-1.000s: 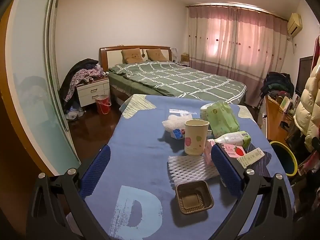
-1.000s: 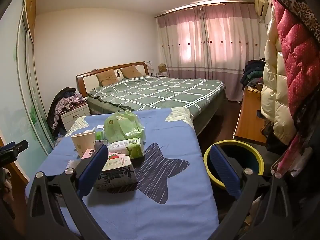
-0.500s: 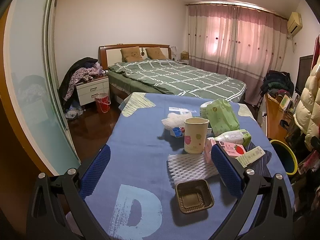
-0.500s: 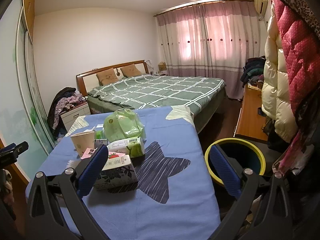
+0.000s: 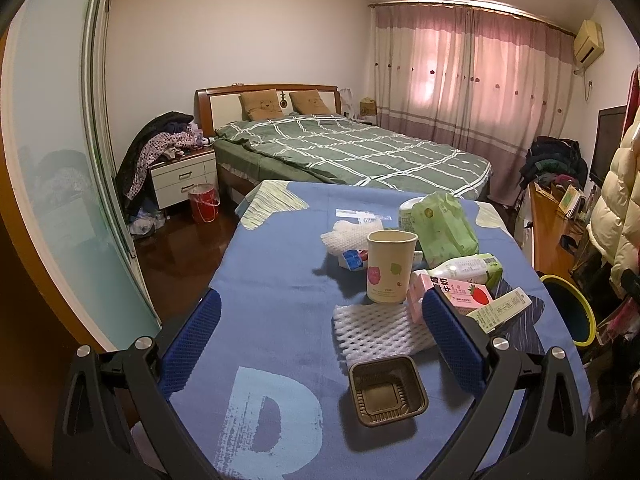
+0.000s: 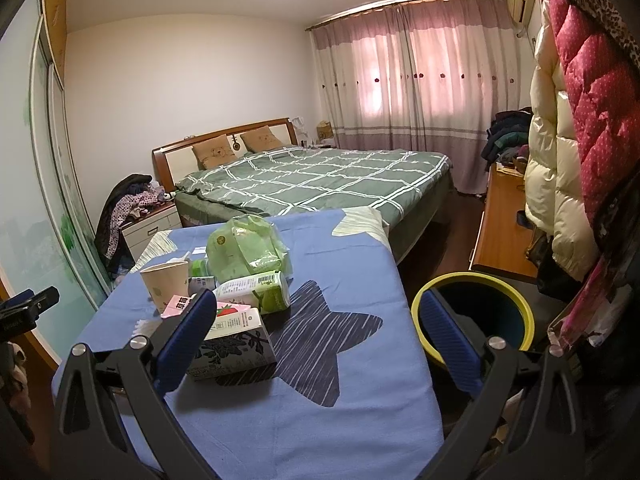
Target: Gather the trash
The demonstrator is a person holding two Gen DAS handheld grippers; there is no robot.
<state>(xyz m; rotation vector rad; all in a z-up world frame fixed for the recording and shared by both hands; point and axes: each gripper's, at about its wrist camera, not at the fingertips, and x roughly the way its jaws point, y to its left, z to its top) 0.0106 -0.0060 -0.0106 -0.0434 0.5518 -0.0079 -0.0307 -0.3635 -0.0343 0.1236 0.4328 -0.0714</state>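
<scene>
A blue-clothed bench (image 5: 272, 288) stands at the foot of a green checked bed (image 5: 360, 152) in a bedroom with pink curtains (image 5: 472, 76). Trash clusters on it: paper cup (image 5: 390, 266), foam net (image 5: 380, 330), brown tray (image 5: 386, 390), cartons. A yellow-rimmed bin (image 6: 472, 312) sits beside the bench. Left claw (image 5: 320, 340) and right claw (image 6: 316, 336) both gape wide, holding nothing.

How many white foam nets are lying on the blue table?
2: one foam net lies flat before the paper cup, another foam net crumpled behind it. More may be hidden.
</scene>
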